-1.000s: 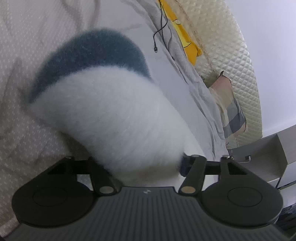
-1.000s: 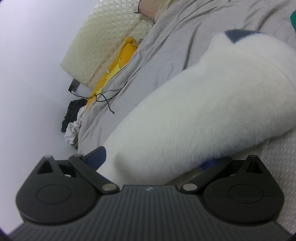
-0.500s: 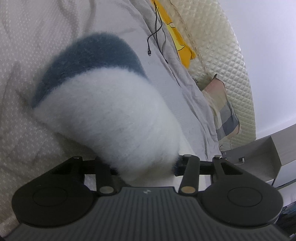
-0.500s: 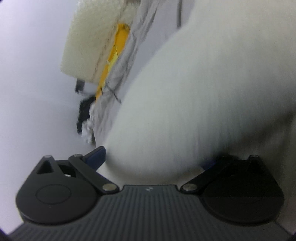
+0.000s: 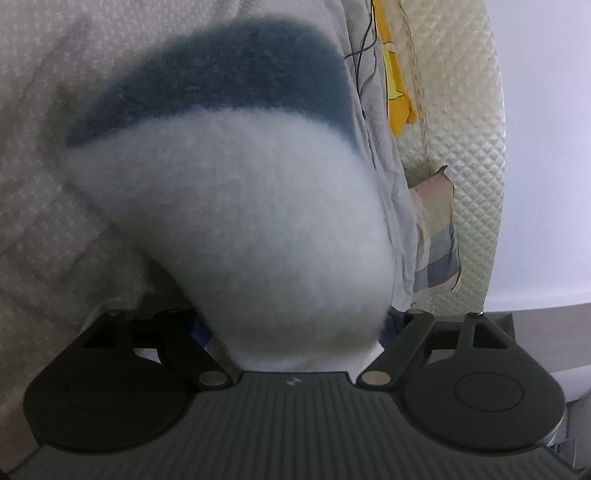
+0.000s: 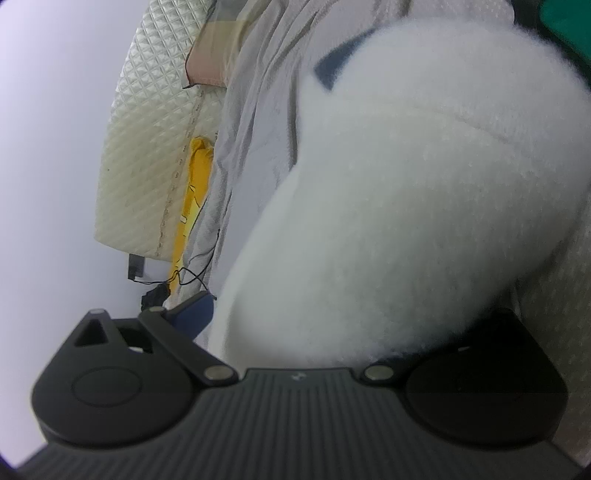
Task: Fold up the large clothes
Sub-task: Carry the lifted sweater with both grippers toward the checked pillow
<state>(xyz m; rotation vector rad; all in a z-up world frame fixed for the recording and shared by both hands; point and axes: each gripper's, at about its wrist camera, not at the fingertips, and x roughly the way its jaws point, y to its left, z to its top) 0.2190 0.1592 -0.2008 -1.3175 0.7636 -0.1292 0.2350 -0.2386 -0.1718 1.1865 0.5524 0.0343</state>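
Note:
A fluffy garment (image 5: 240, 221), white with a blue-grey band at its far end, lies bunched on the bed. In the left wrist view it fills the space between the jaws of my left gripper (image 5: 295, 325). Those jaws are opening and stand wide, and the pile hides the fingertips. In the right wrist view the same white garment (image 6: 406, 221) bulges between the wide-spread jaws of my right gripper (image 6: 332, 325). Its left blue finger (image 6: 195, 310) shows beside the fleece, while the other finger is buried under it.
The bed has a dotted pale sheet (image 5: 37, 184) and a rumpled grey duvet (image 6: 258, 110). Beyond it are a quilted cream headboard (image 5: 461, 147), a yellow cloth (image 5: 395, 92), a checked pillow (image 5: 439, 254) and a black cable (image 6: 188, 273). A green item (image 6: 569, 18) sits at the top right corner.
The left gripper's jaws have spread wider around the garment. Both views have rolled, so the bed and headboard stand steeper. The right view has sharpened after a blur.

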